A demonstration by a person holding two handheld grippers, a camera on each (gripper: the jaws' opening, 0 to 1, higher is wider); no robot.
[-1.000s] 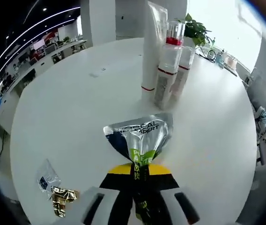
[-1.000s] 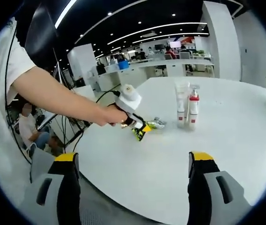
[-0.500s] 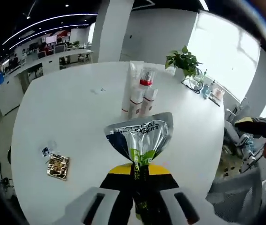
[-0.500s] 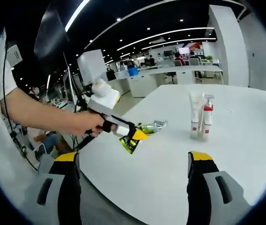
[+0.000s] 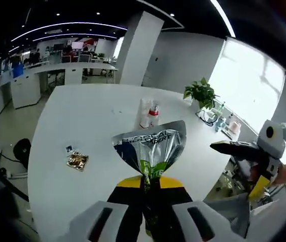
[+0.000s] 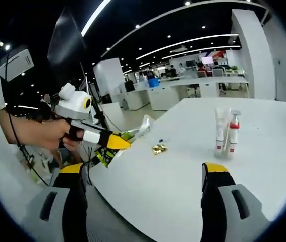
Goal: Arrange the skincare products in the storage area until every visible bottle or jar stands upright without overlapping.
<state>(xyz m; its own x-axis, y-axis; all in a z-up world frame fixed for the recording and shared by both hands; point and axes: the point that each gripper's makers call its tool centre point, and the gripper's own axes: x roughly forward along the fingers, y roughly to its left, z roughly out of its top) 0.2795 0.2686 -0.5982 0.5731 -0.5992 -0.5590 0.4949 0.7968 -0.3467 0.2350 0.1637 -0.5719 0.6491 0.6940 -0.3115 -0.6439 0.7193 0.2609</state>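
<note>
Left gripper view, left to right: 1 small blue-and-white sachet (image 5: pixel 69 149) and 1 gold sachet (image 5: pixel 77 161) lie flat on the white counter (image 5: pixel 97 126), just beside each other. Mid-counter stand 2 upright items touching side by side: 1 white tube (image 5: pixel 145 112) and 1 pump bottle (image 5: pixel 154 114) with red collar. 1 potted plant (image 5: pixel 202 94) sits at the far counter edge. Left gripper (image 5: pixel 151 201) fingers are closed on 1 silver foil pouch (image 5: pixel 150 150), held up above the counter, near edge. At right the right gripper (image 5: pixel 248 159) comes in, held in a hand.

Right gripper view, left to right: hand (image 6: pixel 57 136) holds the left gripper (image 6: pixel 113 142) with the silver foil pouch (image 6: pixel 144 125) off the counter's left edge. Gold sachet (image 6: pixel 158 148) on the counter (image 6: pixel 183 176). White tube (image 6: pixel 221 132) and pump bottle (image 6: pixel 232 136) upright, touching. Right gripper (image 6: pixel 143 194) fingers spread wide apart, nothing between them.
</note>
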